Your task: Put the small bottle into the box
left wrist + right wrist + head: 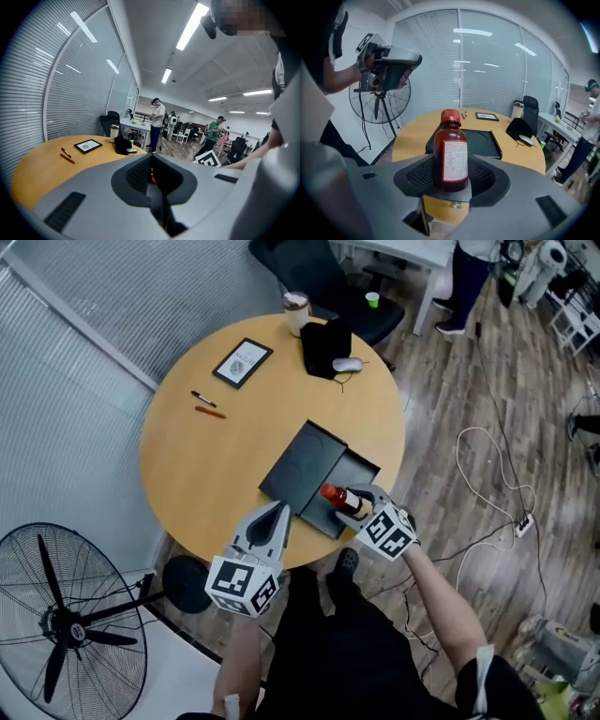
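A small brown bottle (343, 500) with a red cap and a white label sits between the jaws of my right gripper (367, 509), which is shut on it. In the right gripper view the bottle (451, 157) stands upright in the right gripper (451, 183). It hangs over the near tray of the open black box (358, 474), next to the box's flat lid (302, 463) (483, 143). My left gripper (274, 521) (152, 177) is shut and empty, at the table's front edge left of the box. It also shows raised in the right gripper view (389, 63).
On the round wooden table (187, 465) lie two pens (206, 406), a framed card (243, 362), a black pouch (323, 348) with a mouse (347, 364), and a cup (296, 311). A floor fan (56, 624) stands at left, cables (497, 474) at right.
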The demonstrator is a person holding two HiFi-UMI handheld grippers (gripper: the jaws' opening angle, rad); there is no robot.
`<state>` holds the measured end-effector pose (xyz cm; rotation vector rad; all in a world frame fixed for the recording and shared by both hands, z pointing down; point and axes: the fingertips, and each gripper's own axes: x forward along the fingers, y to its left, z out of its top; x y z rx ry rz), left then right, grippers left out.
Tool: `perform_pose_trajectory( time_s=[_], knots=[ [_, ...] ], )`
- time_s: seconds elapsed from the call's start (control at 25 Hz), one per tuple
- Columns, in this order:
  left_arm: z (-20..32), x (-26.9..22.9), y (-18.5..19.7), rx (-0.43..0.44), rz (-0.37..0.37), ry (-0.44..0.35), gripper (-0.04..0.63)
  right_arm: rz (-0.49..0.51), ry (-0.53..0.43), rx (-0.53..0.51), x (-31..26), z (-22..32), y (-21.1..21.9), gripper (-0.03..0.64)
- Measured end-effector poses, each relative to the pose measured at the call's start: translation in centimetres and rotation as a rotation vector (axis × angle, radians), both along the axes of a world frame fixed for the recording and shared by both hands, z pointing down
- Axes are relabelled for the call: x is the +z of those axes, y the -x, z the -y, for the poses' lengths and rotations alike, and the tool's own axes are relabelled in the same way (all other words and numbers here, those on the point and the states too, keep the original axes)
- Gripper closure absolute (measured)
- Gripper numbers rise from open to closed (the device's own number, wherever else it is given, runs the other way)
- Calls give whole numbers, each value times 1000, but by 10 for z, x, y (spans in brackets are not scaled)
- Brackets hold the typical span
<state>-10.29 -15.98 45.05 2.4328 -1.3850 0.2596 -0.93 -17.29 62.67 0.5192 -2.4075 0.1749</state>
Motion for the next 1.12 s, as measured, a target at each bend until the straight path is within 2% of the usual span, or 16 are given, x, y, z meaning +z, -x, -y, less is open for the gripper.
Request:
perform_pose_trajectory(
  time_s=[0.28,0.52,0.8,1.12],
  knots=[
    [0,11,6,15,-9,24,600,-219,-98,-195,43,-7,1,388],
    [-1,17,14,8,-20,37,600,-278,-108,-245,63,-10,5,388],
    [-1,26,19,2,-18,60,600,-405,-155,-362,86,-7,6,388],
    [-4,29,21,-10,-16,70,600,-539,-166,-439,111,-2,10,387]
  ],
)
